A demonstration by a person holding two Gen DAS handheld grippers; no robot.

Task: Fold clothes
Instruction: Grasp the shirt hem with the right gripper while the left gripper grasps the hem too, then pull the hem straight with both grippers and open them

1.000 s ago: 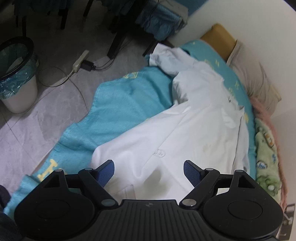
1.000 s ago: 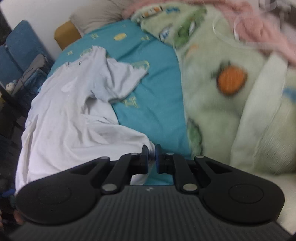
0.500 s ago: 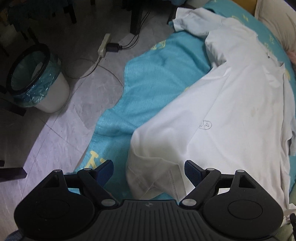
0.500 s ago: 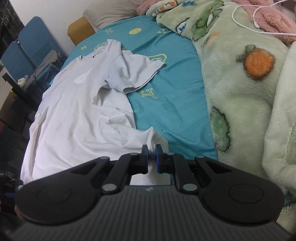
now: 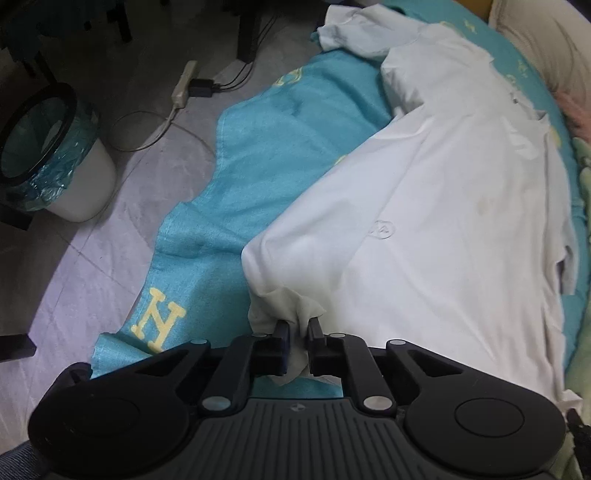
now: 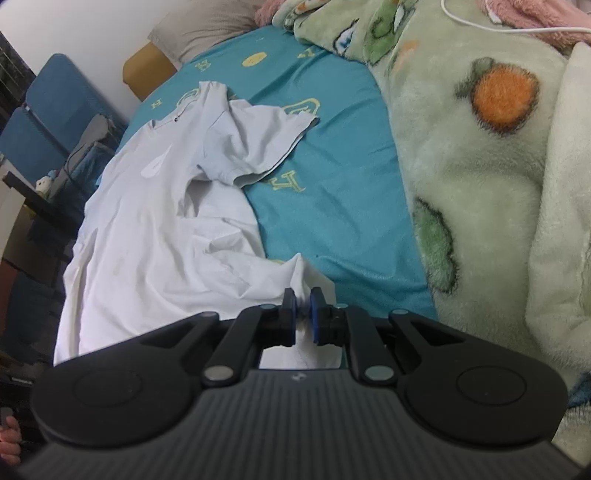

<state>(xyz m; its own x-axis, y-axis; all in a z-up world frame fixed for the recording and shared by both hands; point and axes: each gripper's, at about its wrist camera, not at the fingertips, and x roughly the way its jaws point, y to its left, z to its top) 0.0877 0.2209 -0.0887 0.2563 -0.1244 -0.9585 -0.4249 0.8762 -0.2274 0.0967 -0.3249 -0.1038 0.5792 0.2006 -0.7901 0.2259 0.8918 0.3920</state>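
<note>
A white short-sleeved shirt [image 5: 436, 206] lies spread on a teal bed sheet [image 5: 266, 155], collar toward the pillow. My left gripper [image 5: 298, 326] is shut on the shirt's near hem corner at the bed's edge, fabric bunched between the pads. In the right wrist view the same shirt [image 6: 159, 236] lies to the left, one sleeve [image 6: 258, 144] crumpled on the sheet [image 6: 332, 192]. My right gripper [image 6: 302, 306] is shut on the other hem corner.
A white bin with a teal liner [image 5: 48, 155] and a power strip with cables [image 5: 184, 83] are on the floor left of the bed. A green fleece blanket [image 6: 480, 155] covers the bed's right side. A pillow [image 6: 207, 27] lies at the head.
My left gripper went from open above the hem to shut on the shirt's hem corner. My right gripper has stayed shut on its corner, and its view has steadied.
</note>
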